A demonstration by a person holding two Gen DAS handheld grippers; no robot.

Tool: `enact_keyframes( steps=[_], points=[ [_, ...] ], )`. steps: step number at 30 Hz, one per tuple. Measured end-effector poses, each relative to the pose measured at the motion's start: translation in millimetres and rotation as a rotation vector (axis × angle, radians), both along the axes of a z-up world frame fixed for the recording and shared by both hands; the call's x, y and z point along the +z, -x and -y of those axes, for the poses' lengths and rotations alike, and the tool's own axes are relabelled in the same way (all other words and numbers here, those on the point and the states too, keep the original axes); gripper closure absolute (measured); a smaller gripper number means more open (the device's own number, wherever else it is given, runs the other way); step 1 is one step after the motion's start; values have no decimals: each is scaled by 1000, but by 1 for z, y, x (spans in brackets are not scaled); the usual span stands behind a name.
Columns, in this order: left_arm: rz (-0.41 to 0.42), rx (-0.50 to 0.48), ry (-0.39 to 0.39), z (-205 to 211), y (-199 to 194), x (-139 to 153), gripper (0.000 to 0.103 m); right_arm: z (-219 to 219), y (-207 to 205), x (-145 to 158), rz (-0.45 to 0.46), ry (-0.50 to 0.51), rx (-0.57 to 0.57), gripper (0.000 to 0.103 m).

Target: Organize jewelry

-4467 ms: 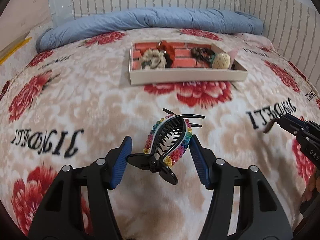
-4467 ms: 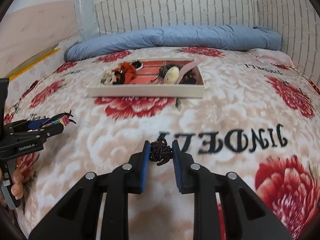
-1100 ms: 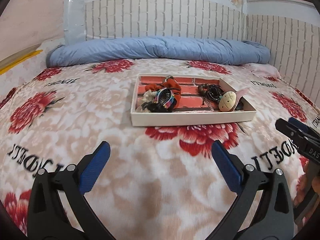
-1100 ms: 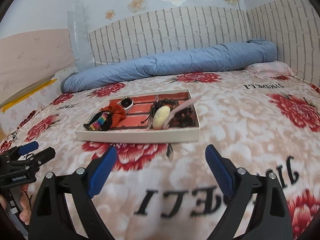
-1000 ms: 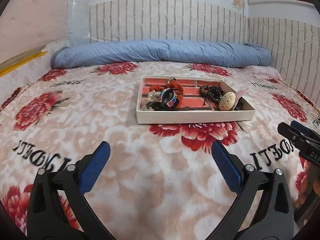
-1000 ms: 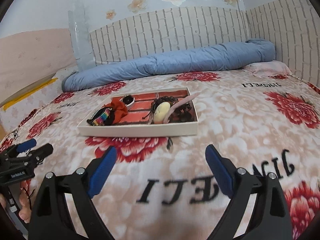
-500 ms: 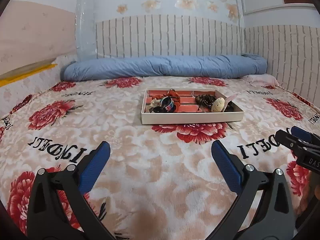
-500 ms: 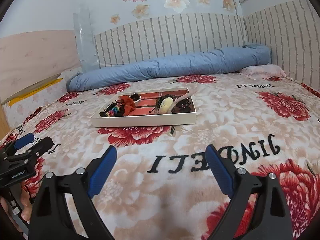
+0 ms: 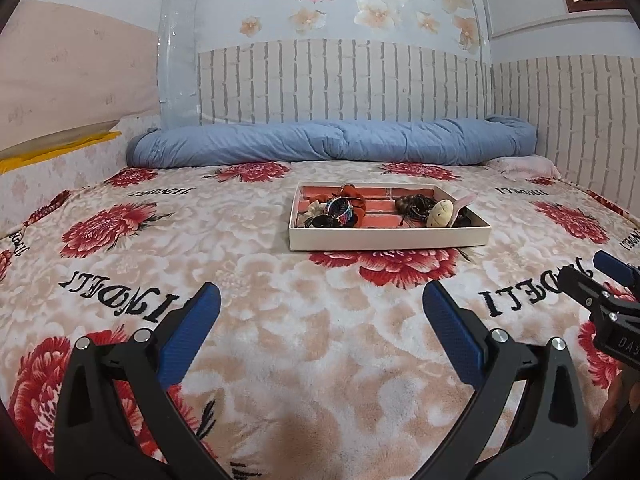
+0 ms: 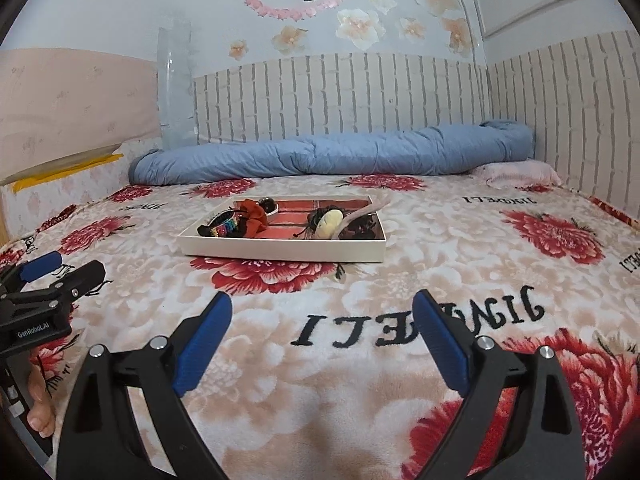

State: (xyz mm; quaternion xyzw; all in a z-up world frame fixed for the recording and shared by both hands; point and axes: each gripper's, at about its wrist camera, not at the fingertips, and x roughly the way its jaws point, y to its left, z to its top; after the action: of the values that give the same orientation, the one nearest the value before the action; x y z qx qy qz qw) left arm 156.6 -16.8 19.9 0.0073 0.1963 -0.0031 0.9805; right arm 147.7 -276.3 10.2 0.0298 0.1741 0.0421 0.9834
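Bed: a floral blanket (image 9: 280, 344) with red peonies covers the whole surface; a rolled blue duvet (image 9: 332, 146) lies along the far edge at 12 o'clock.
Tray: a shallow white tray (image 9: 388, 239) with a brick-print floor sits on the blanket at about 12 to 1 o'clock from the left gripper, and at 11 to 12 o'clock from the right one; its long axis runs left to right across both views.
Tray contents: a rainbow-beaded hair claw (image 9: 339, 209) and a red scrunchie (image 10: 255, 211) in the left half; a dark tangle of hair ties (image 9: 412, 204), a pale round piece (image 9: 439, 213) and a pink strip (image 10: 366, 211) in the right half (too small to name more closely).
Left gripper (image 9: 320, 332): fingers spread wide, nothing between them, low over bare blanket and well apart from the tray.
Right gripper (image 10: 322, 340): likewise spread wide and empty, well short of the tray.
Key relation: no loose item shows on the blanket, so the sorting looks finished or nearly so; neither gripper is clearly nearer the tray.
Writing: "JINDELI" printed repeatedly in black on the blanket, upside down from here; "GenRobot.AI" on the left gripper's body in the right wrist view; "DAS…" (cut off) on the right gripper's body in the left wrist view.
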Motion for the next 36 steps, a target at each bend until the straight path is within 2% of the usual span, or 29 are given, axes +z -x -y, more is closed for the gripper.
enact_keyframes(
  steps=[12, 36],
  points=[
    [34, 18, 13, -3, 7, 2, 5, -3, 3, 1, 10, 20, 1, 13],
    [35, 19, 8, -3, 8, 2, 5, -3, 3, 1, 9, 25, 1, 13]
  ],
)
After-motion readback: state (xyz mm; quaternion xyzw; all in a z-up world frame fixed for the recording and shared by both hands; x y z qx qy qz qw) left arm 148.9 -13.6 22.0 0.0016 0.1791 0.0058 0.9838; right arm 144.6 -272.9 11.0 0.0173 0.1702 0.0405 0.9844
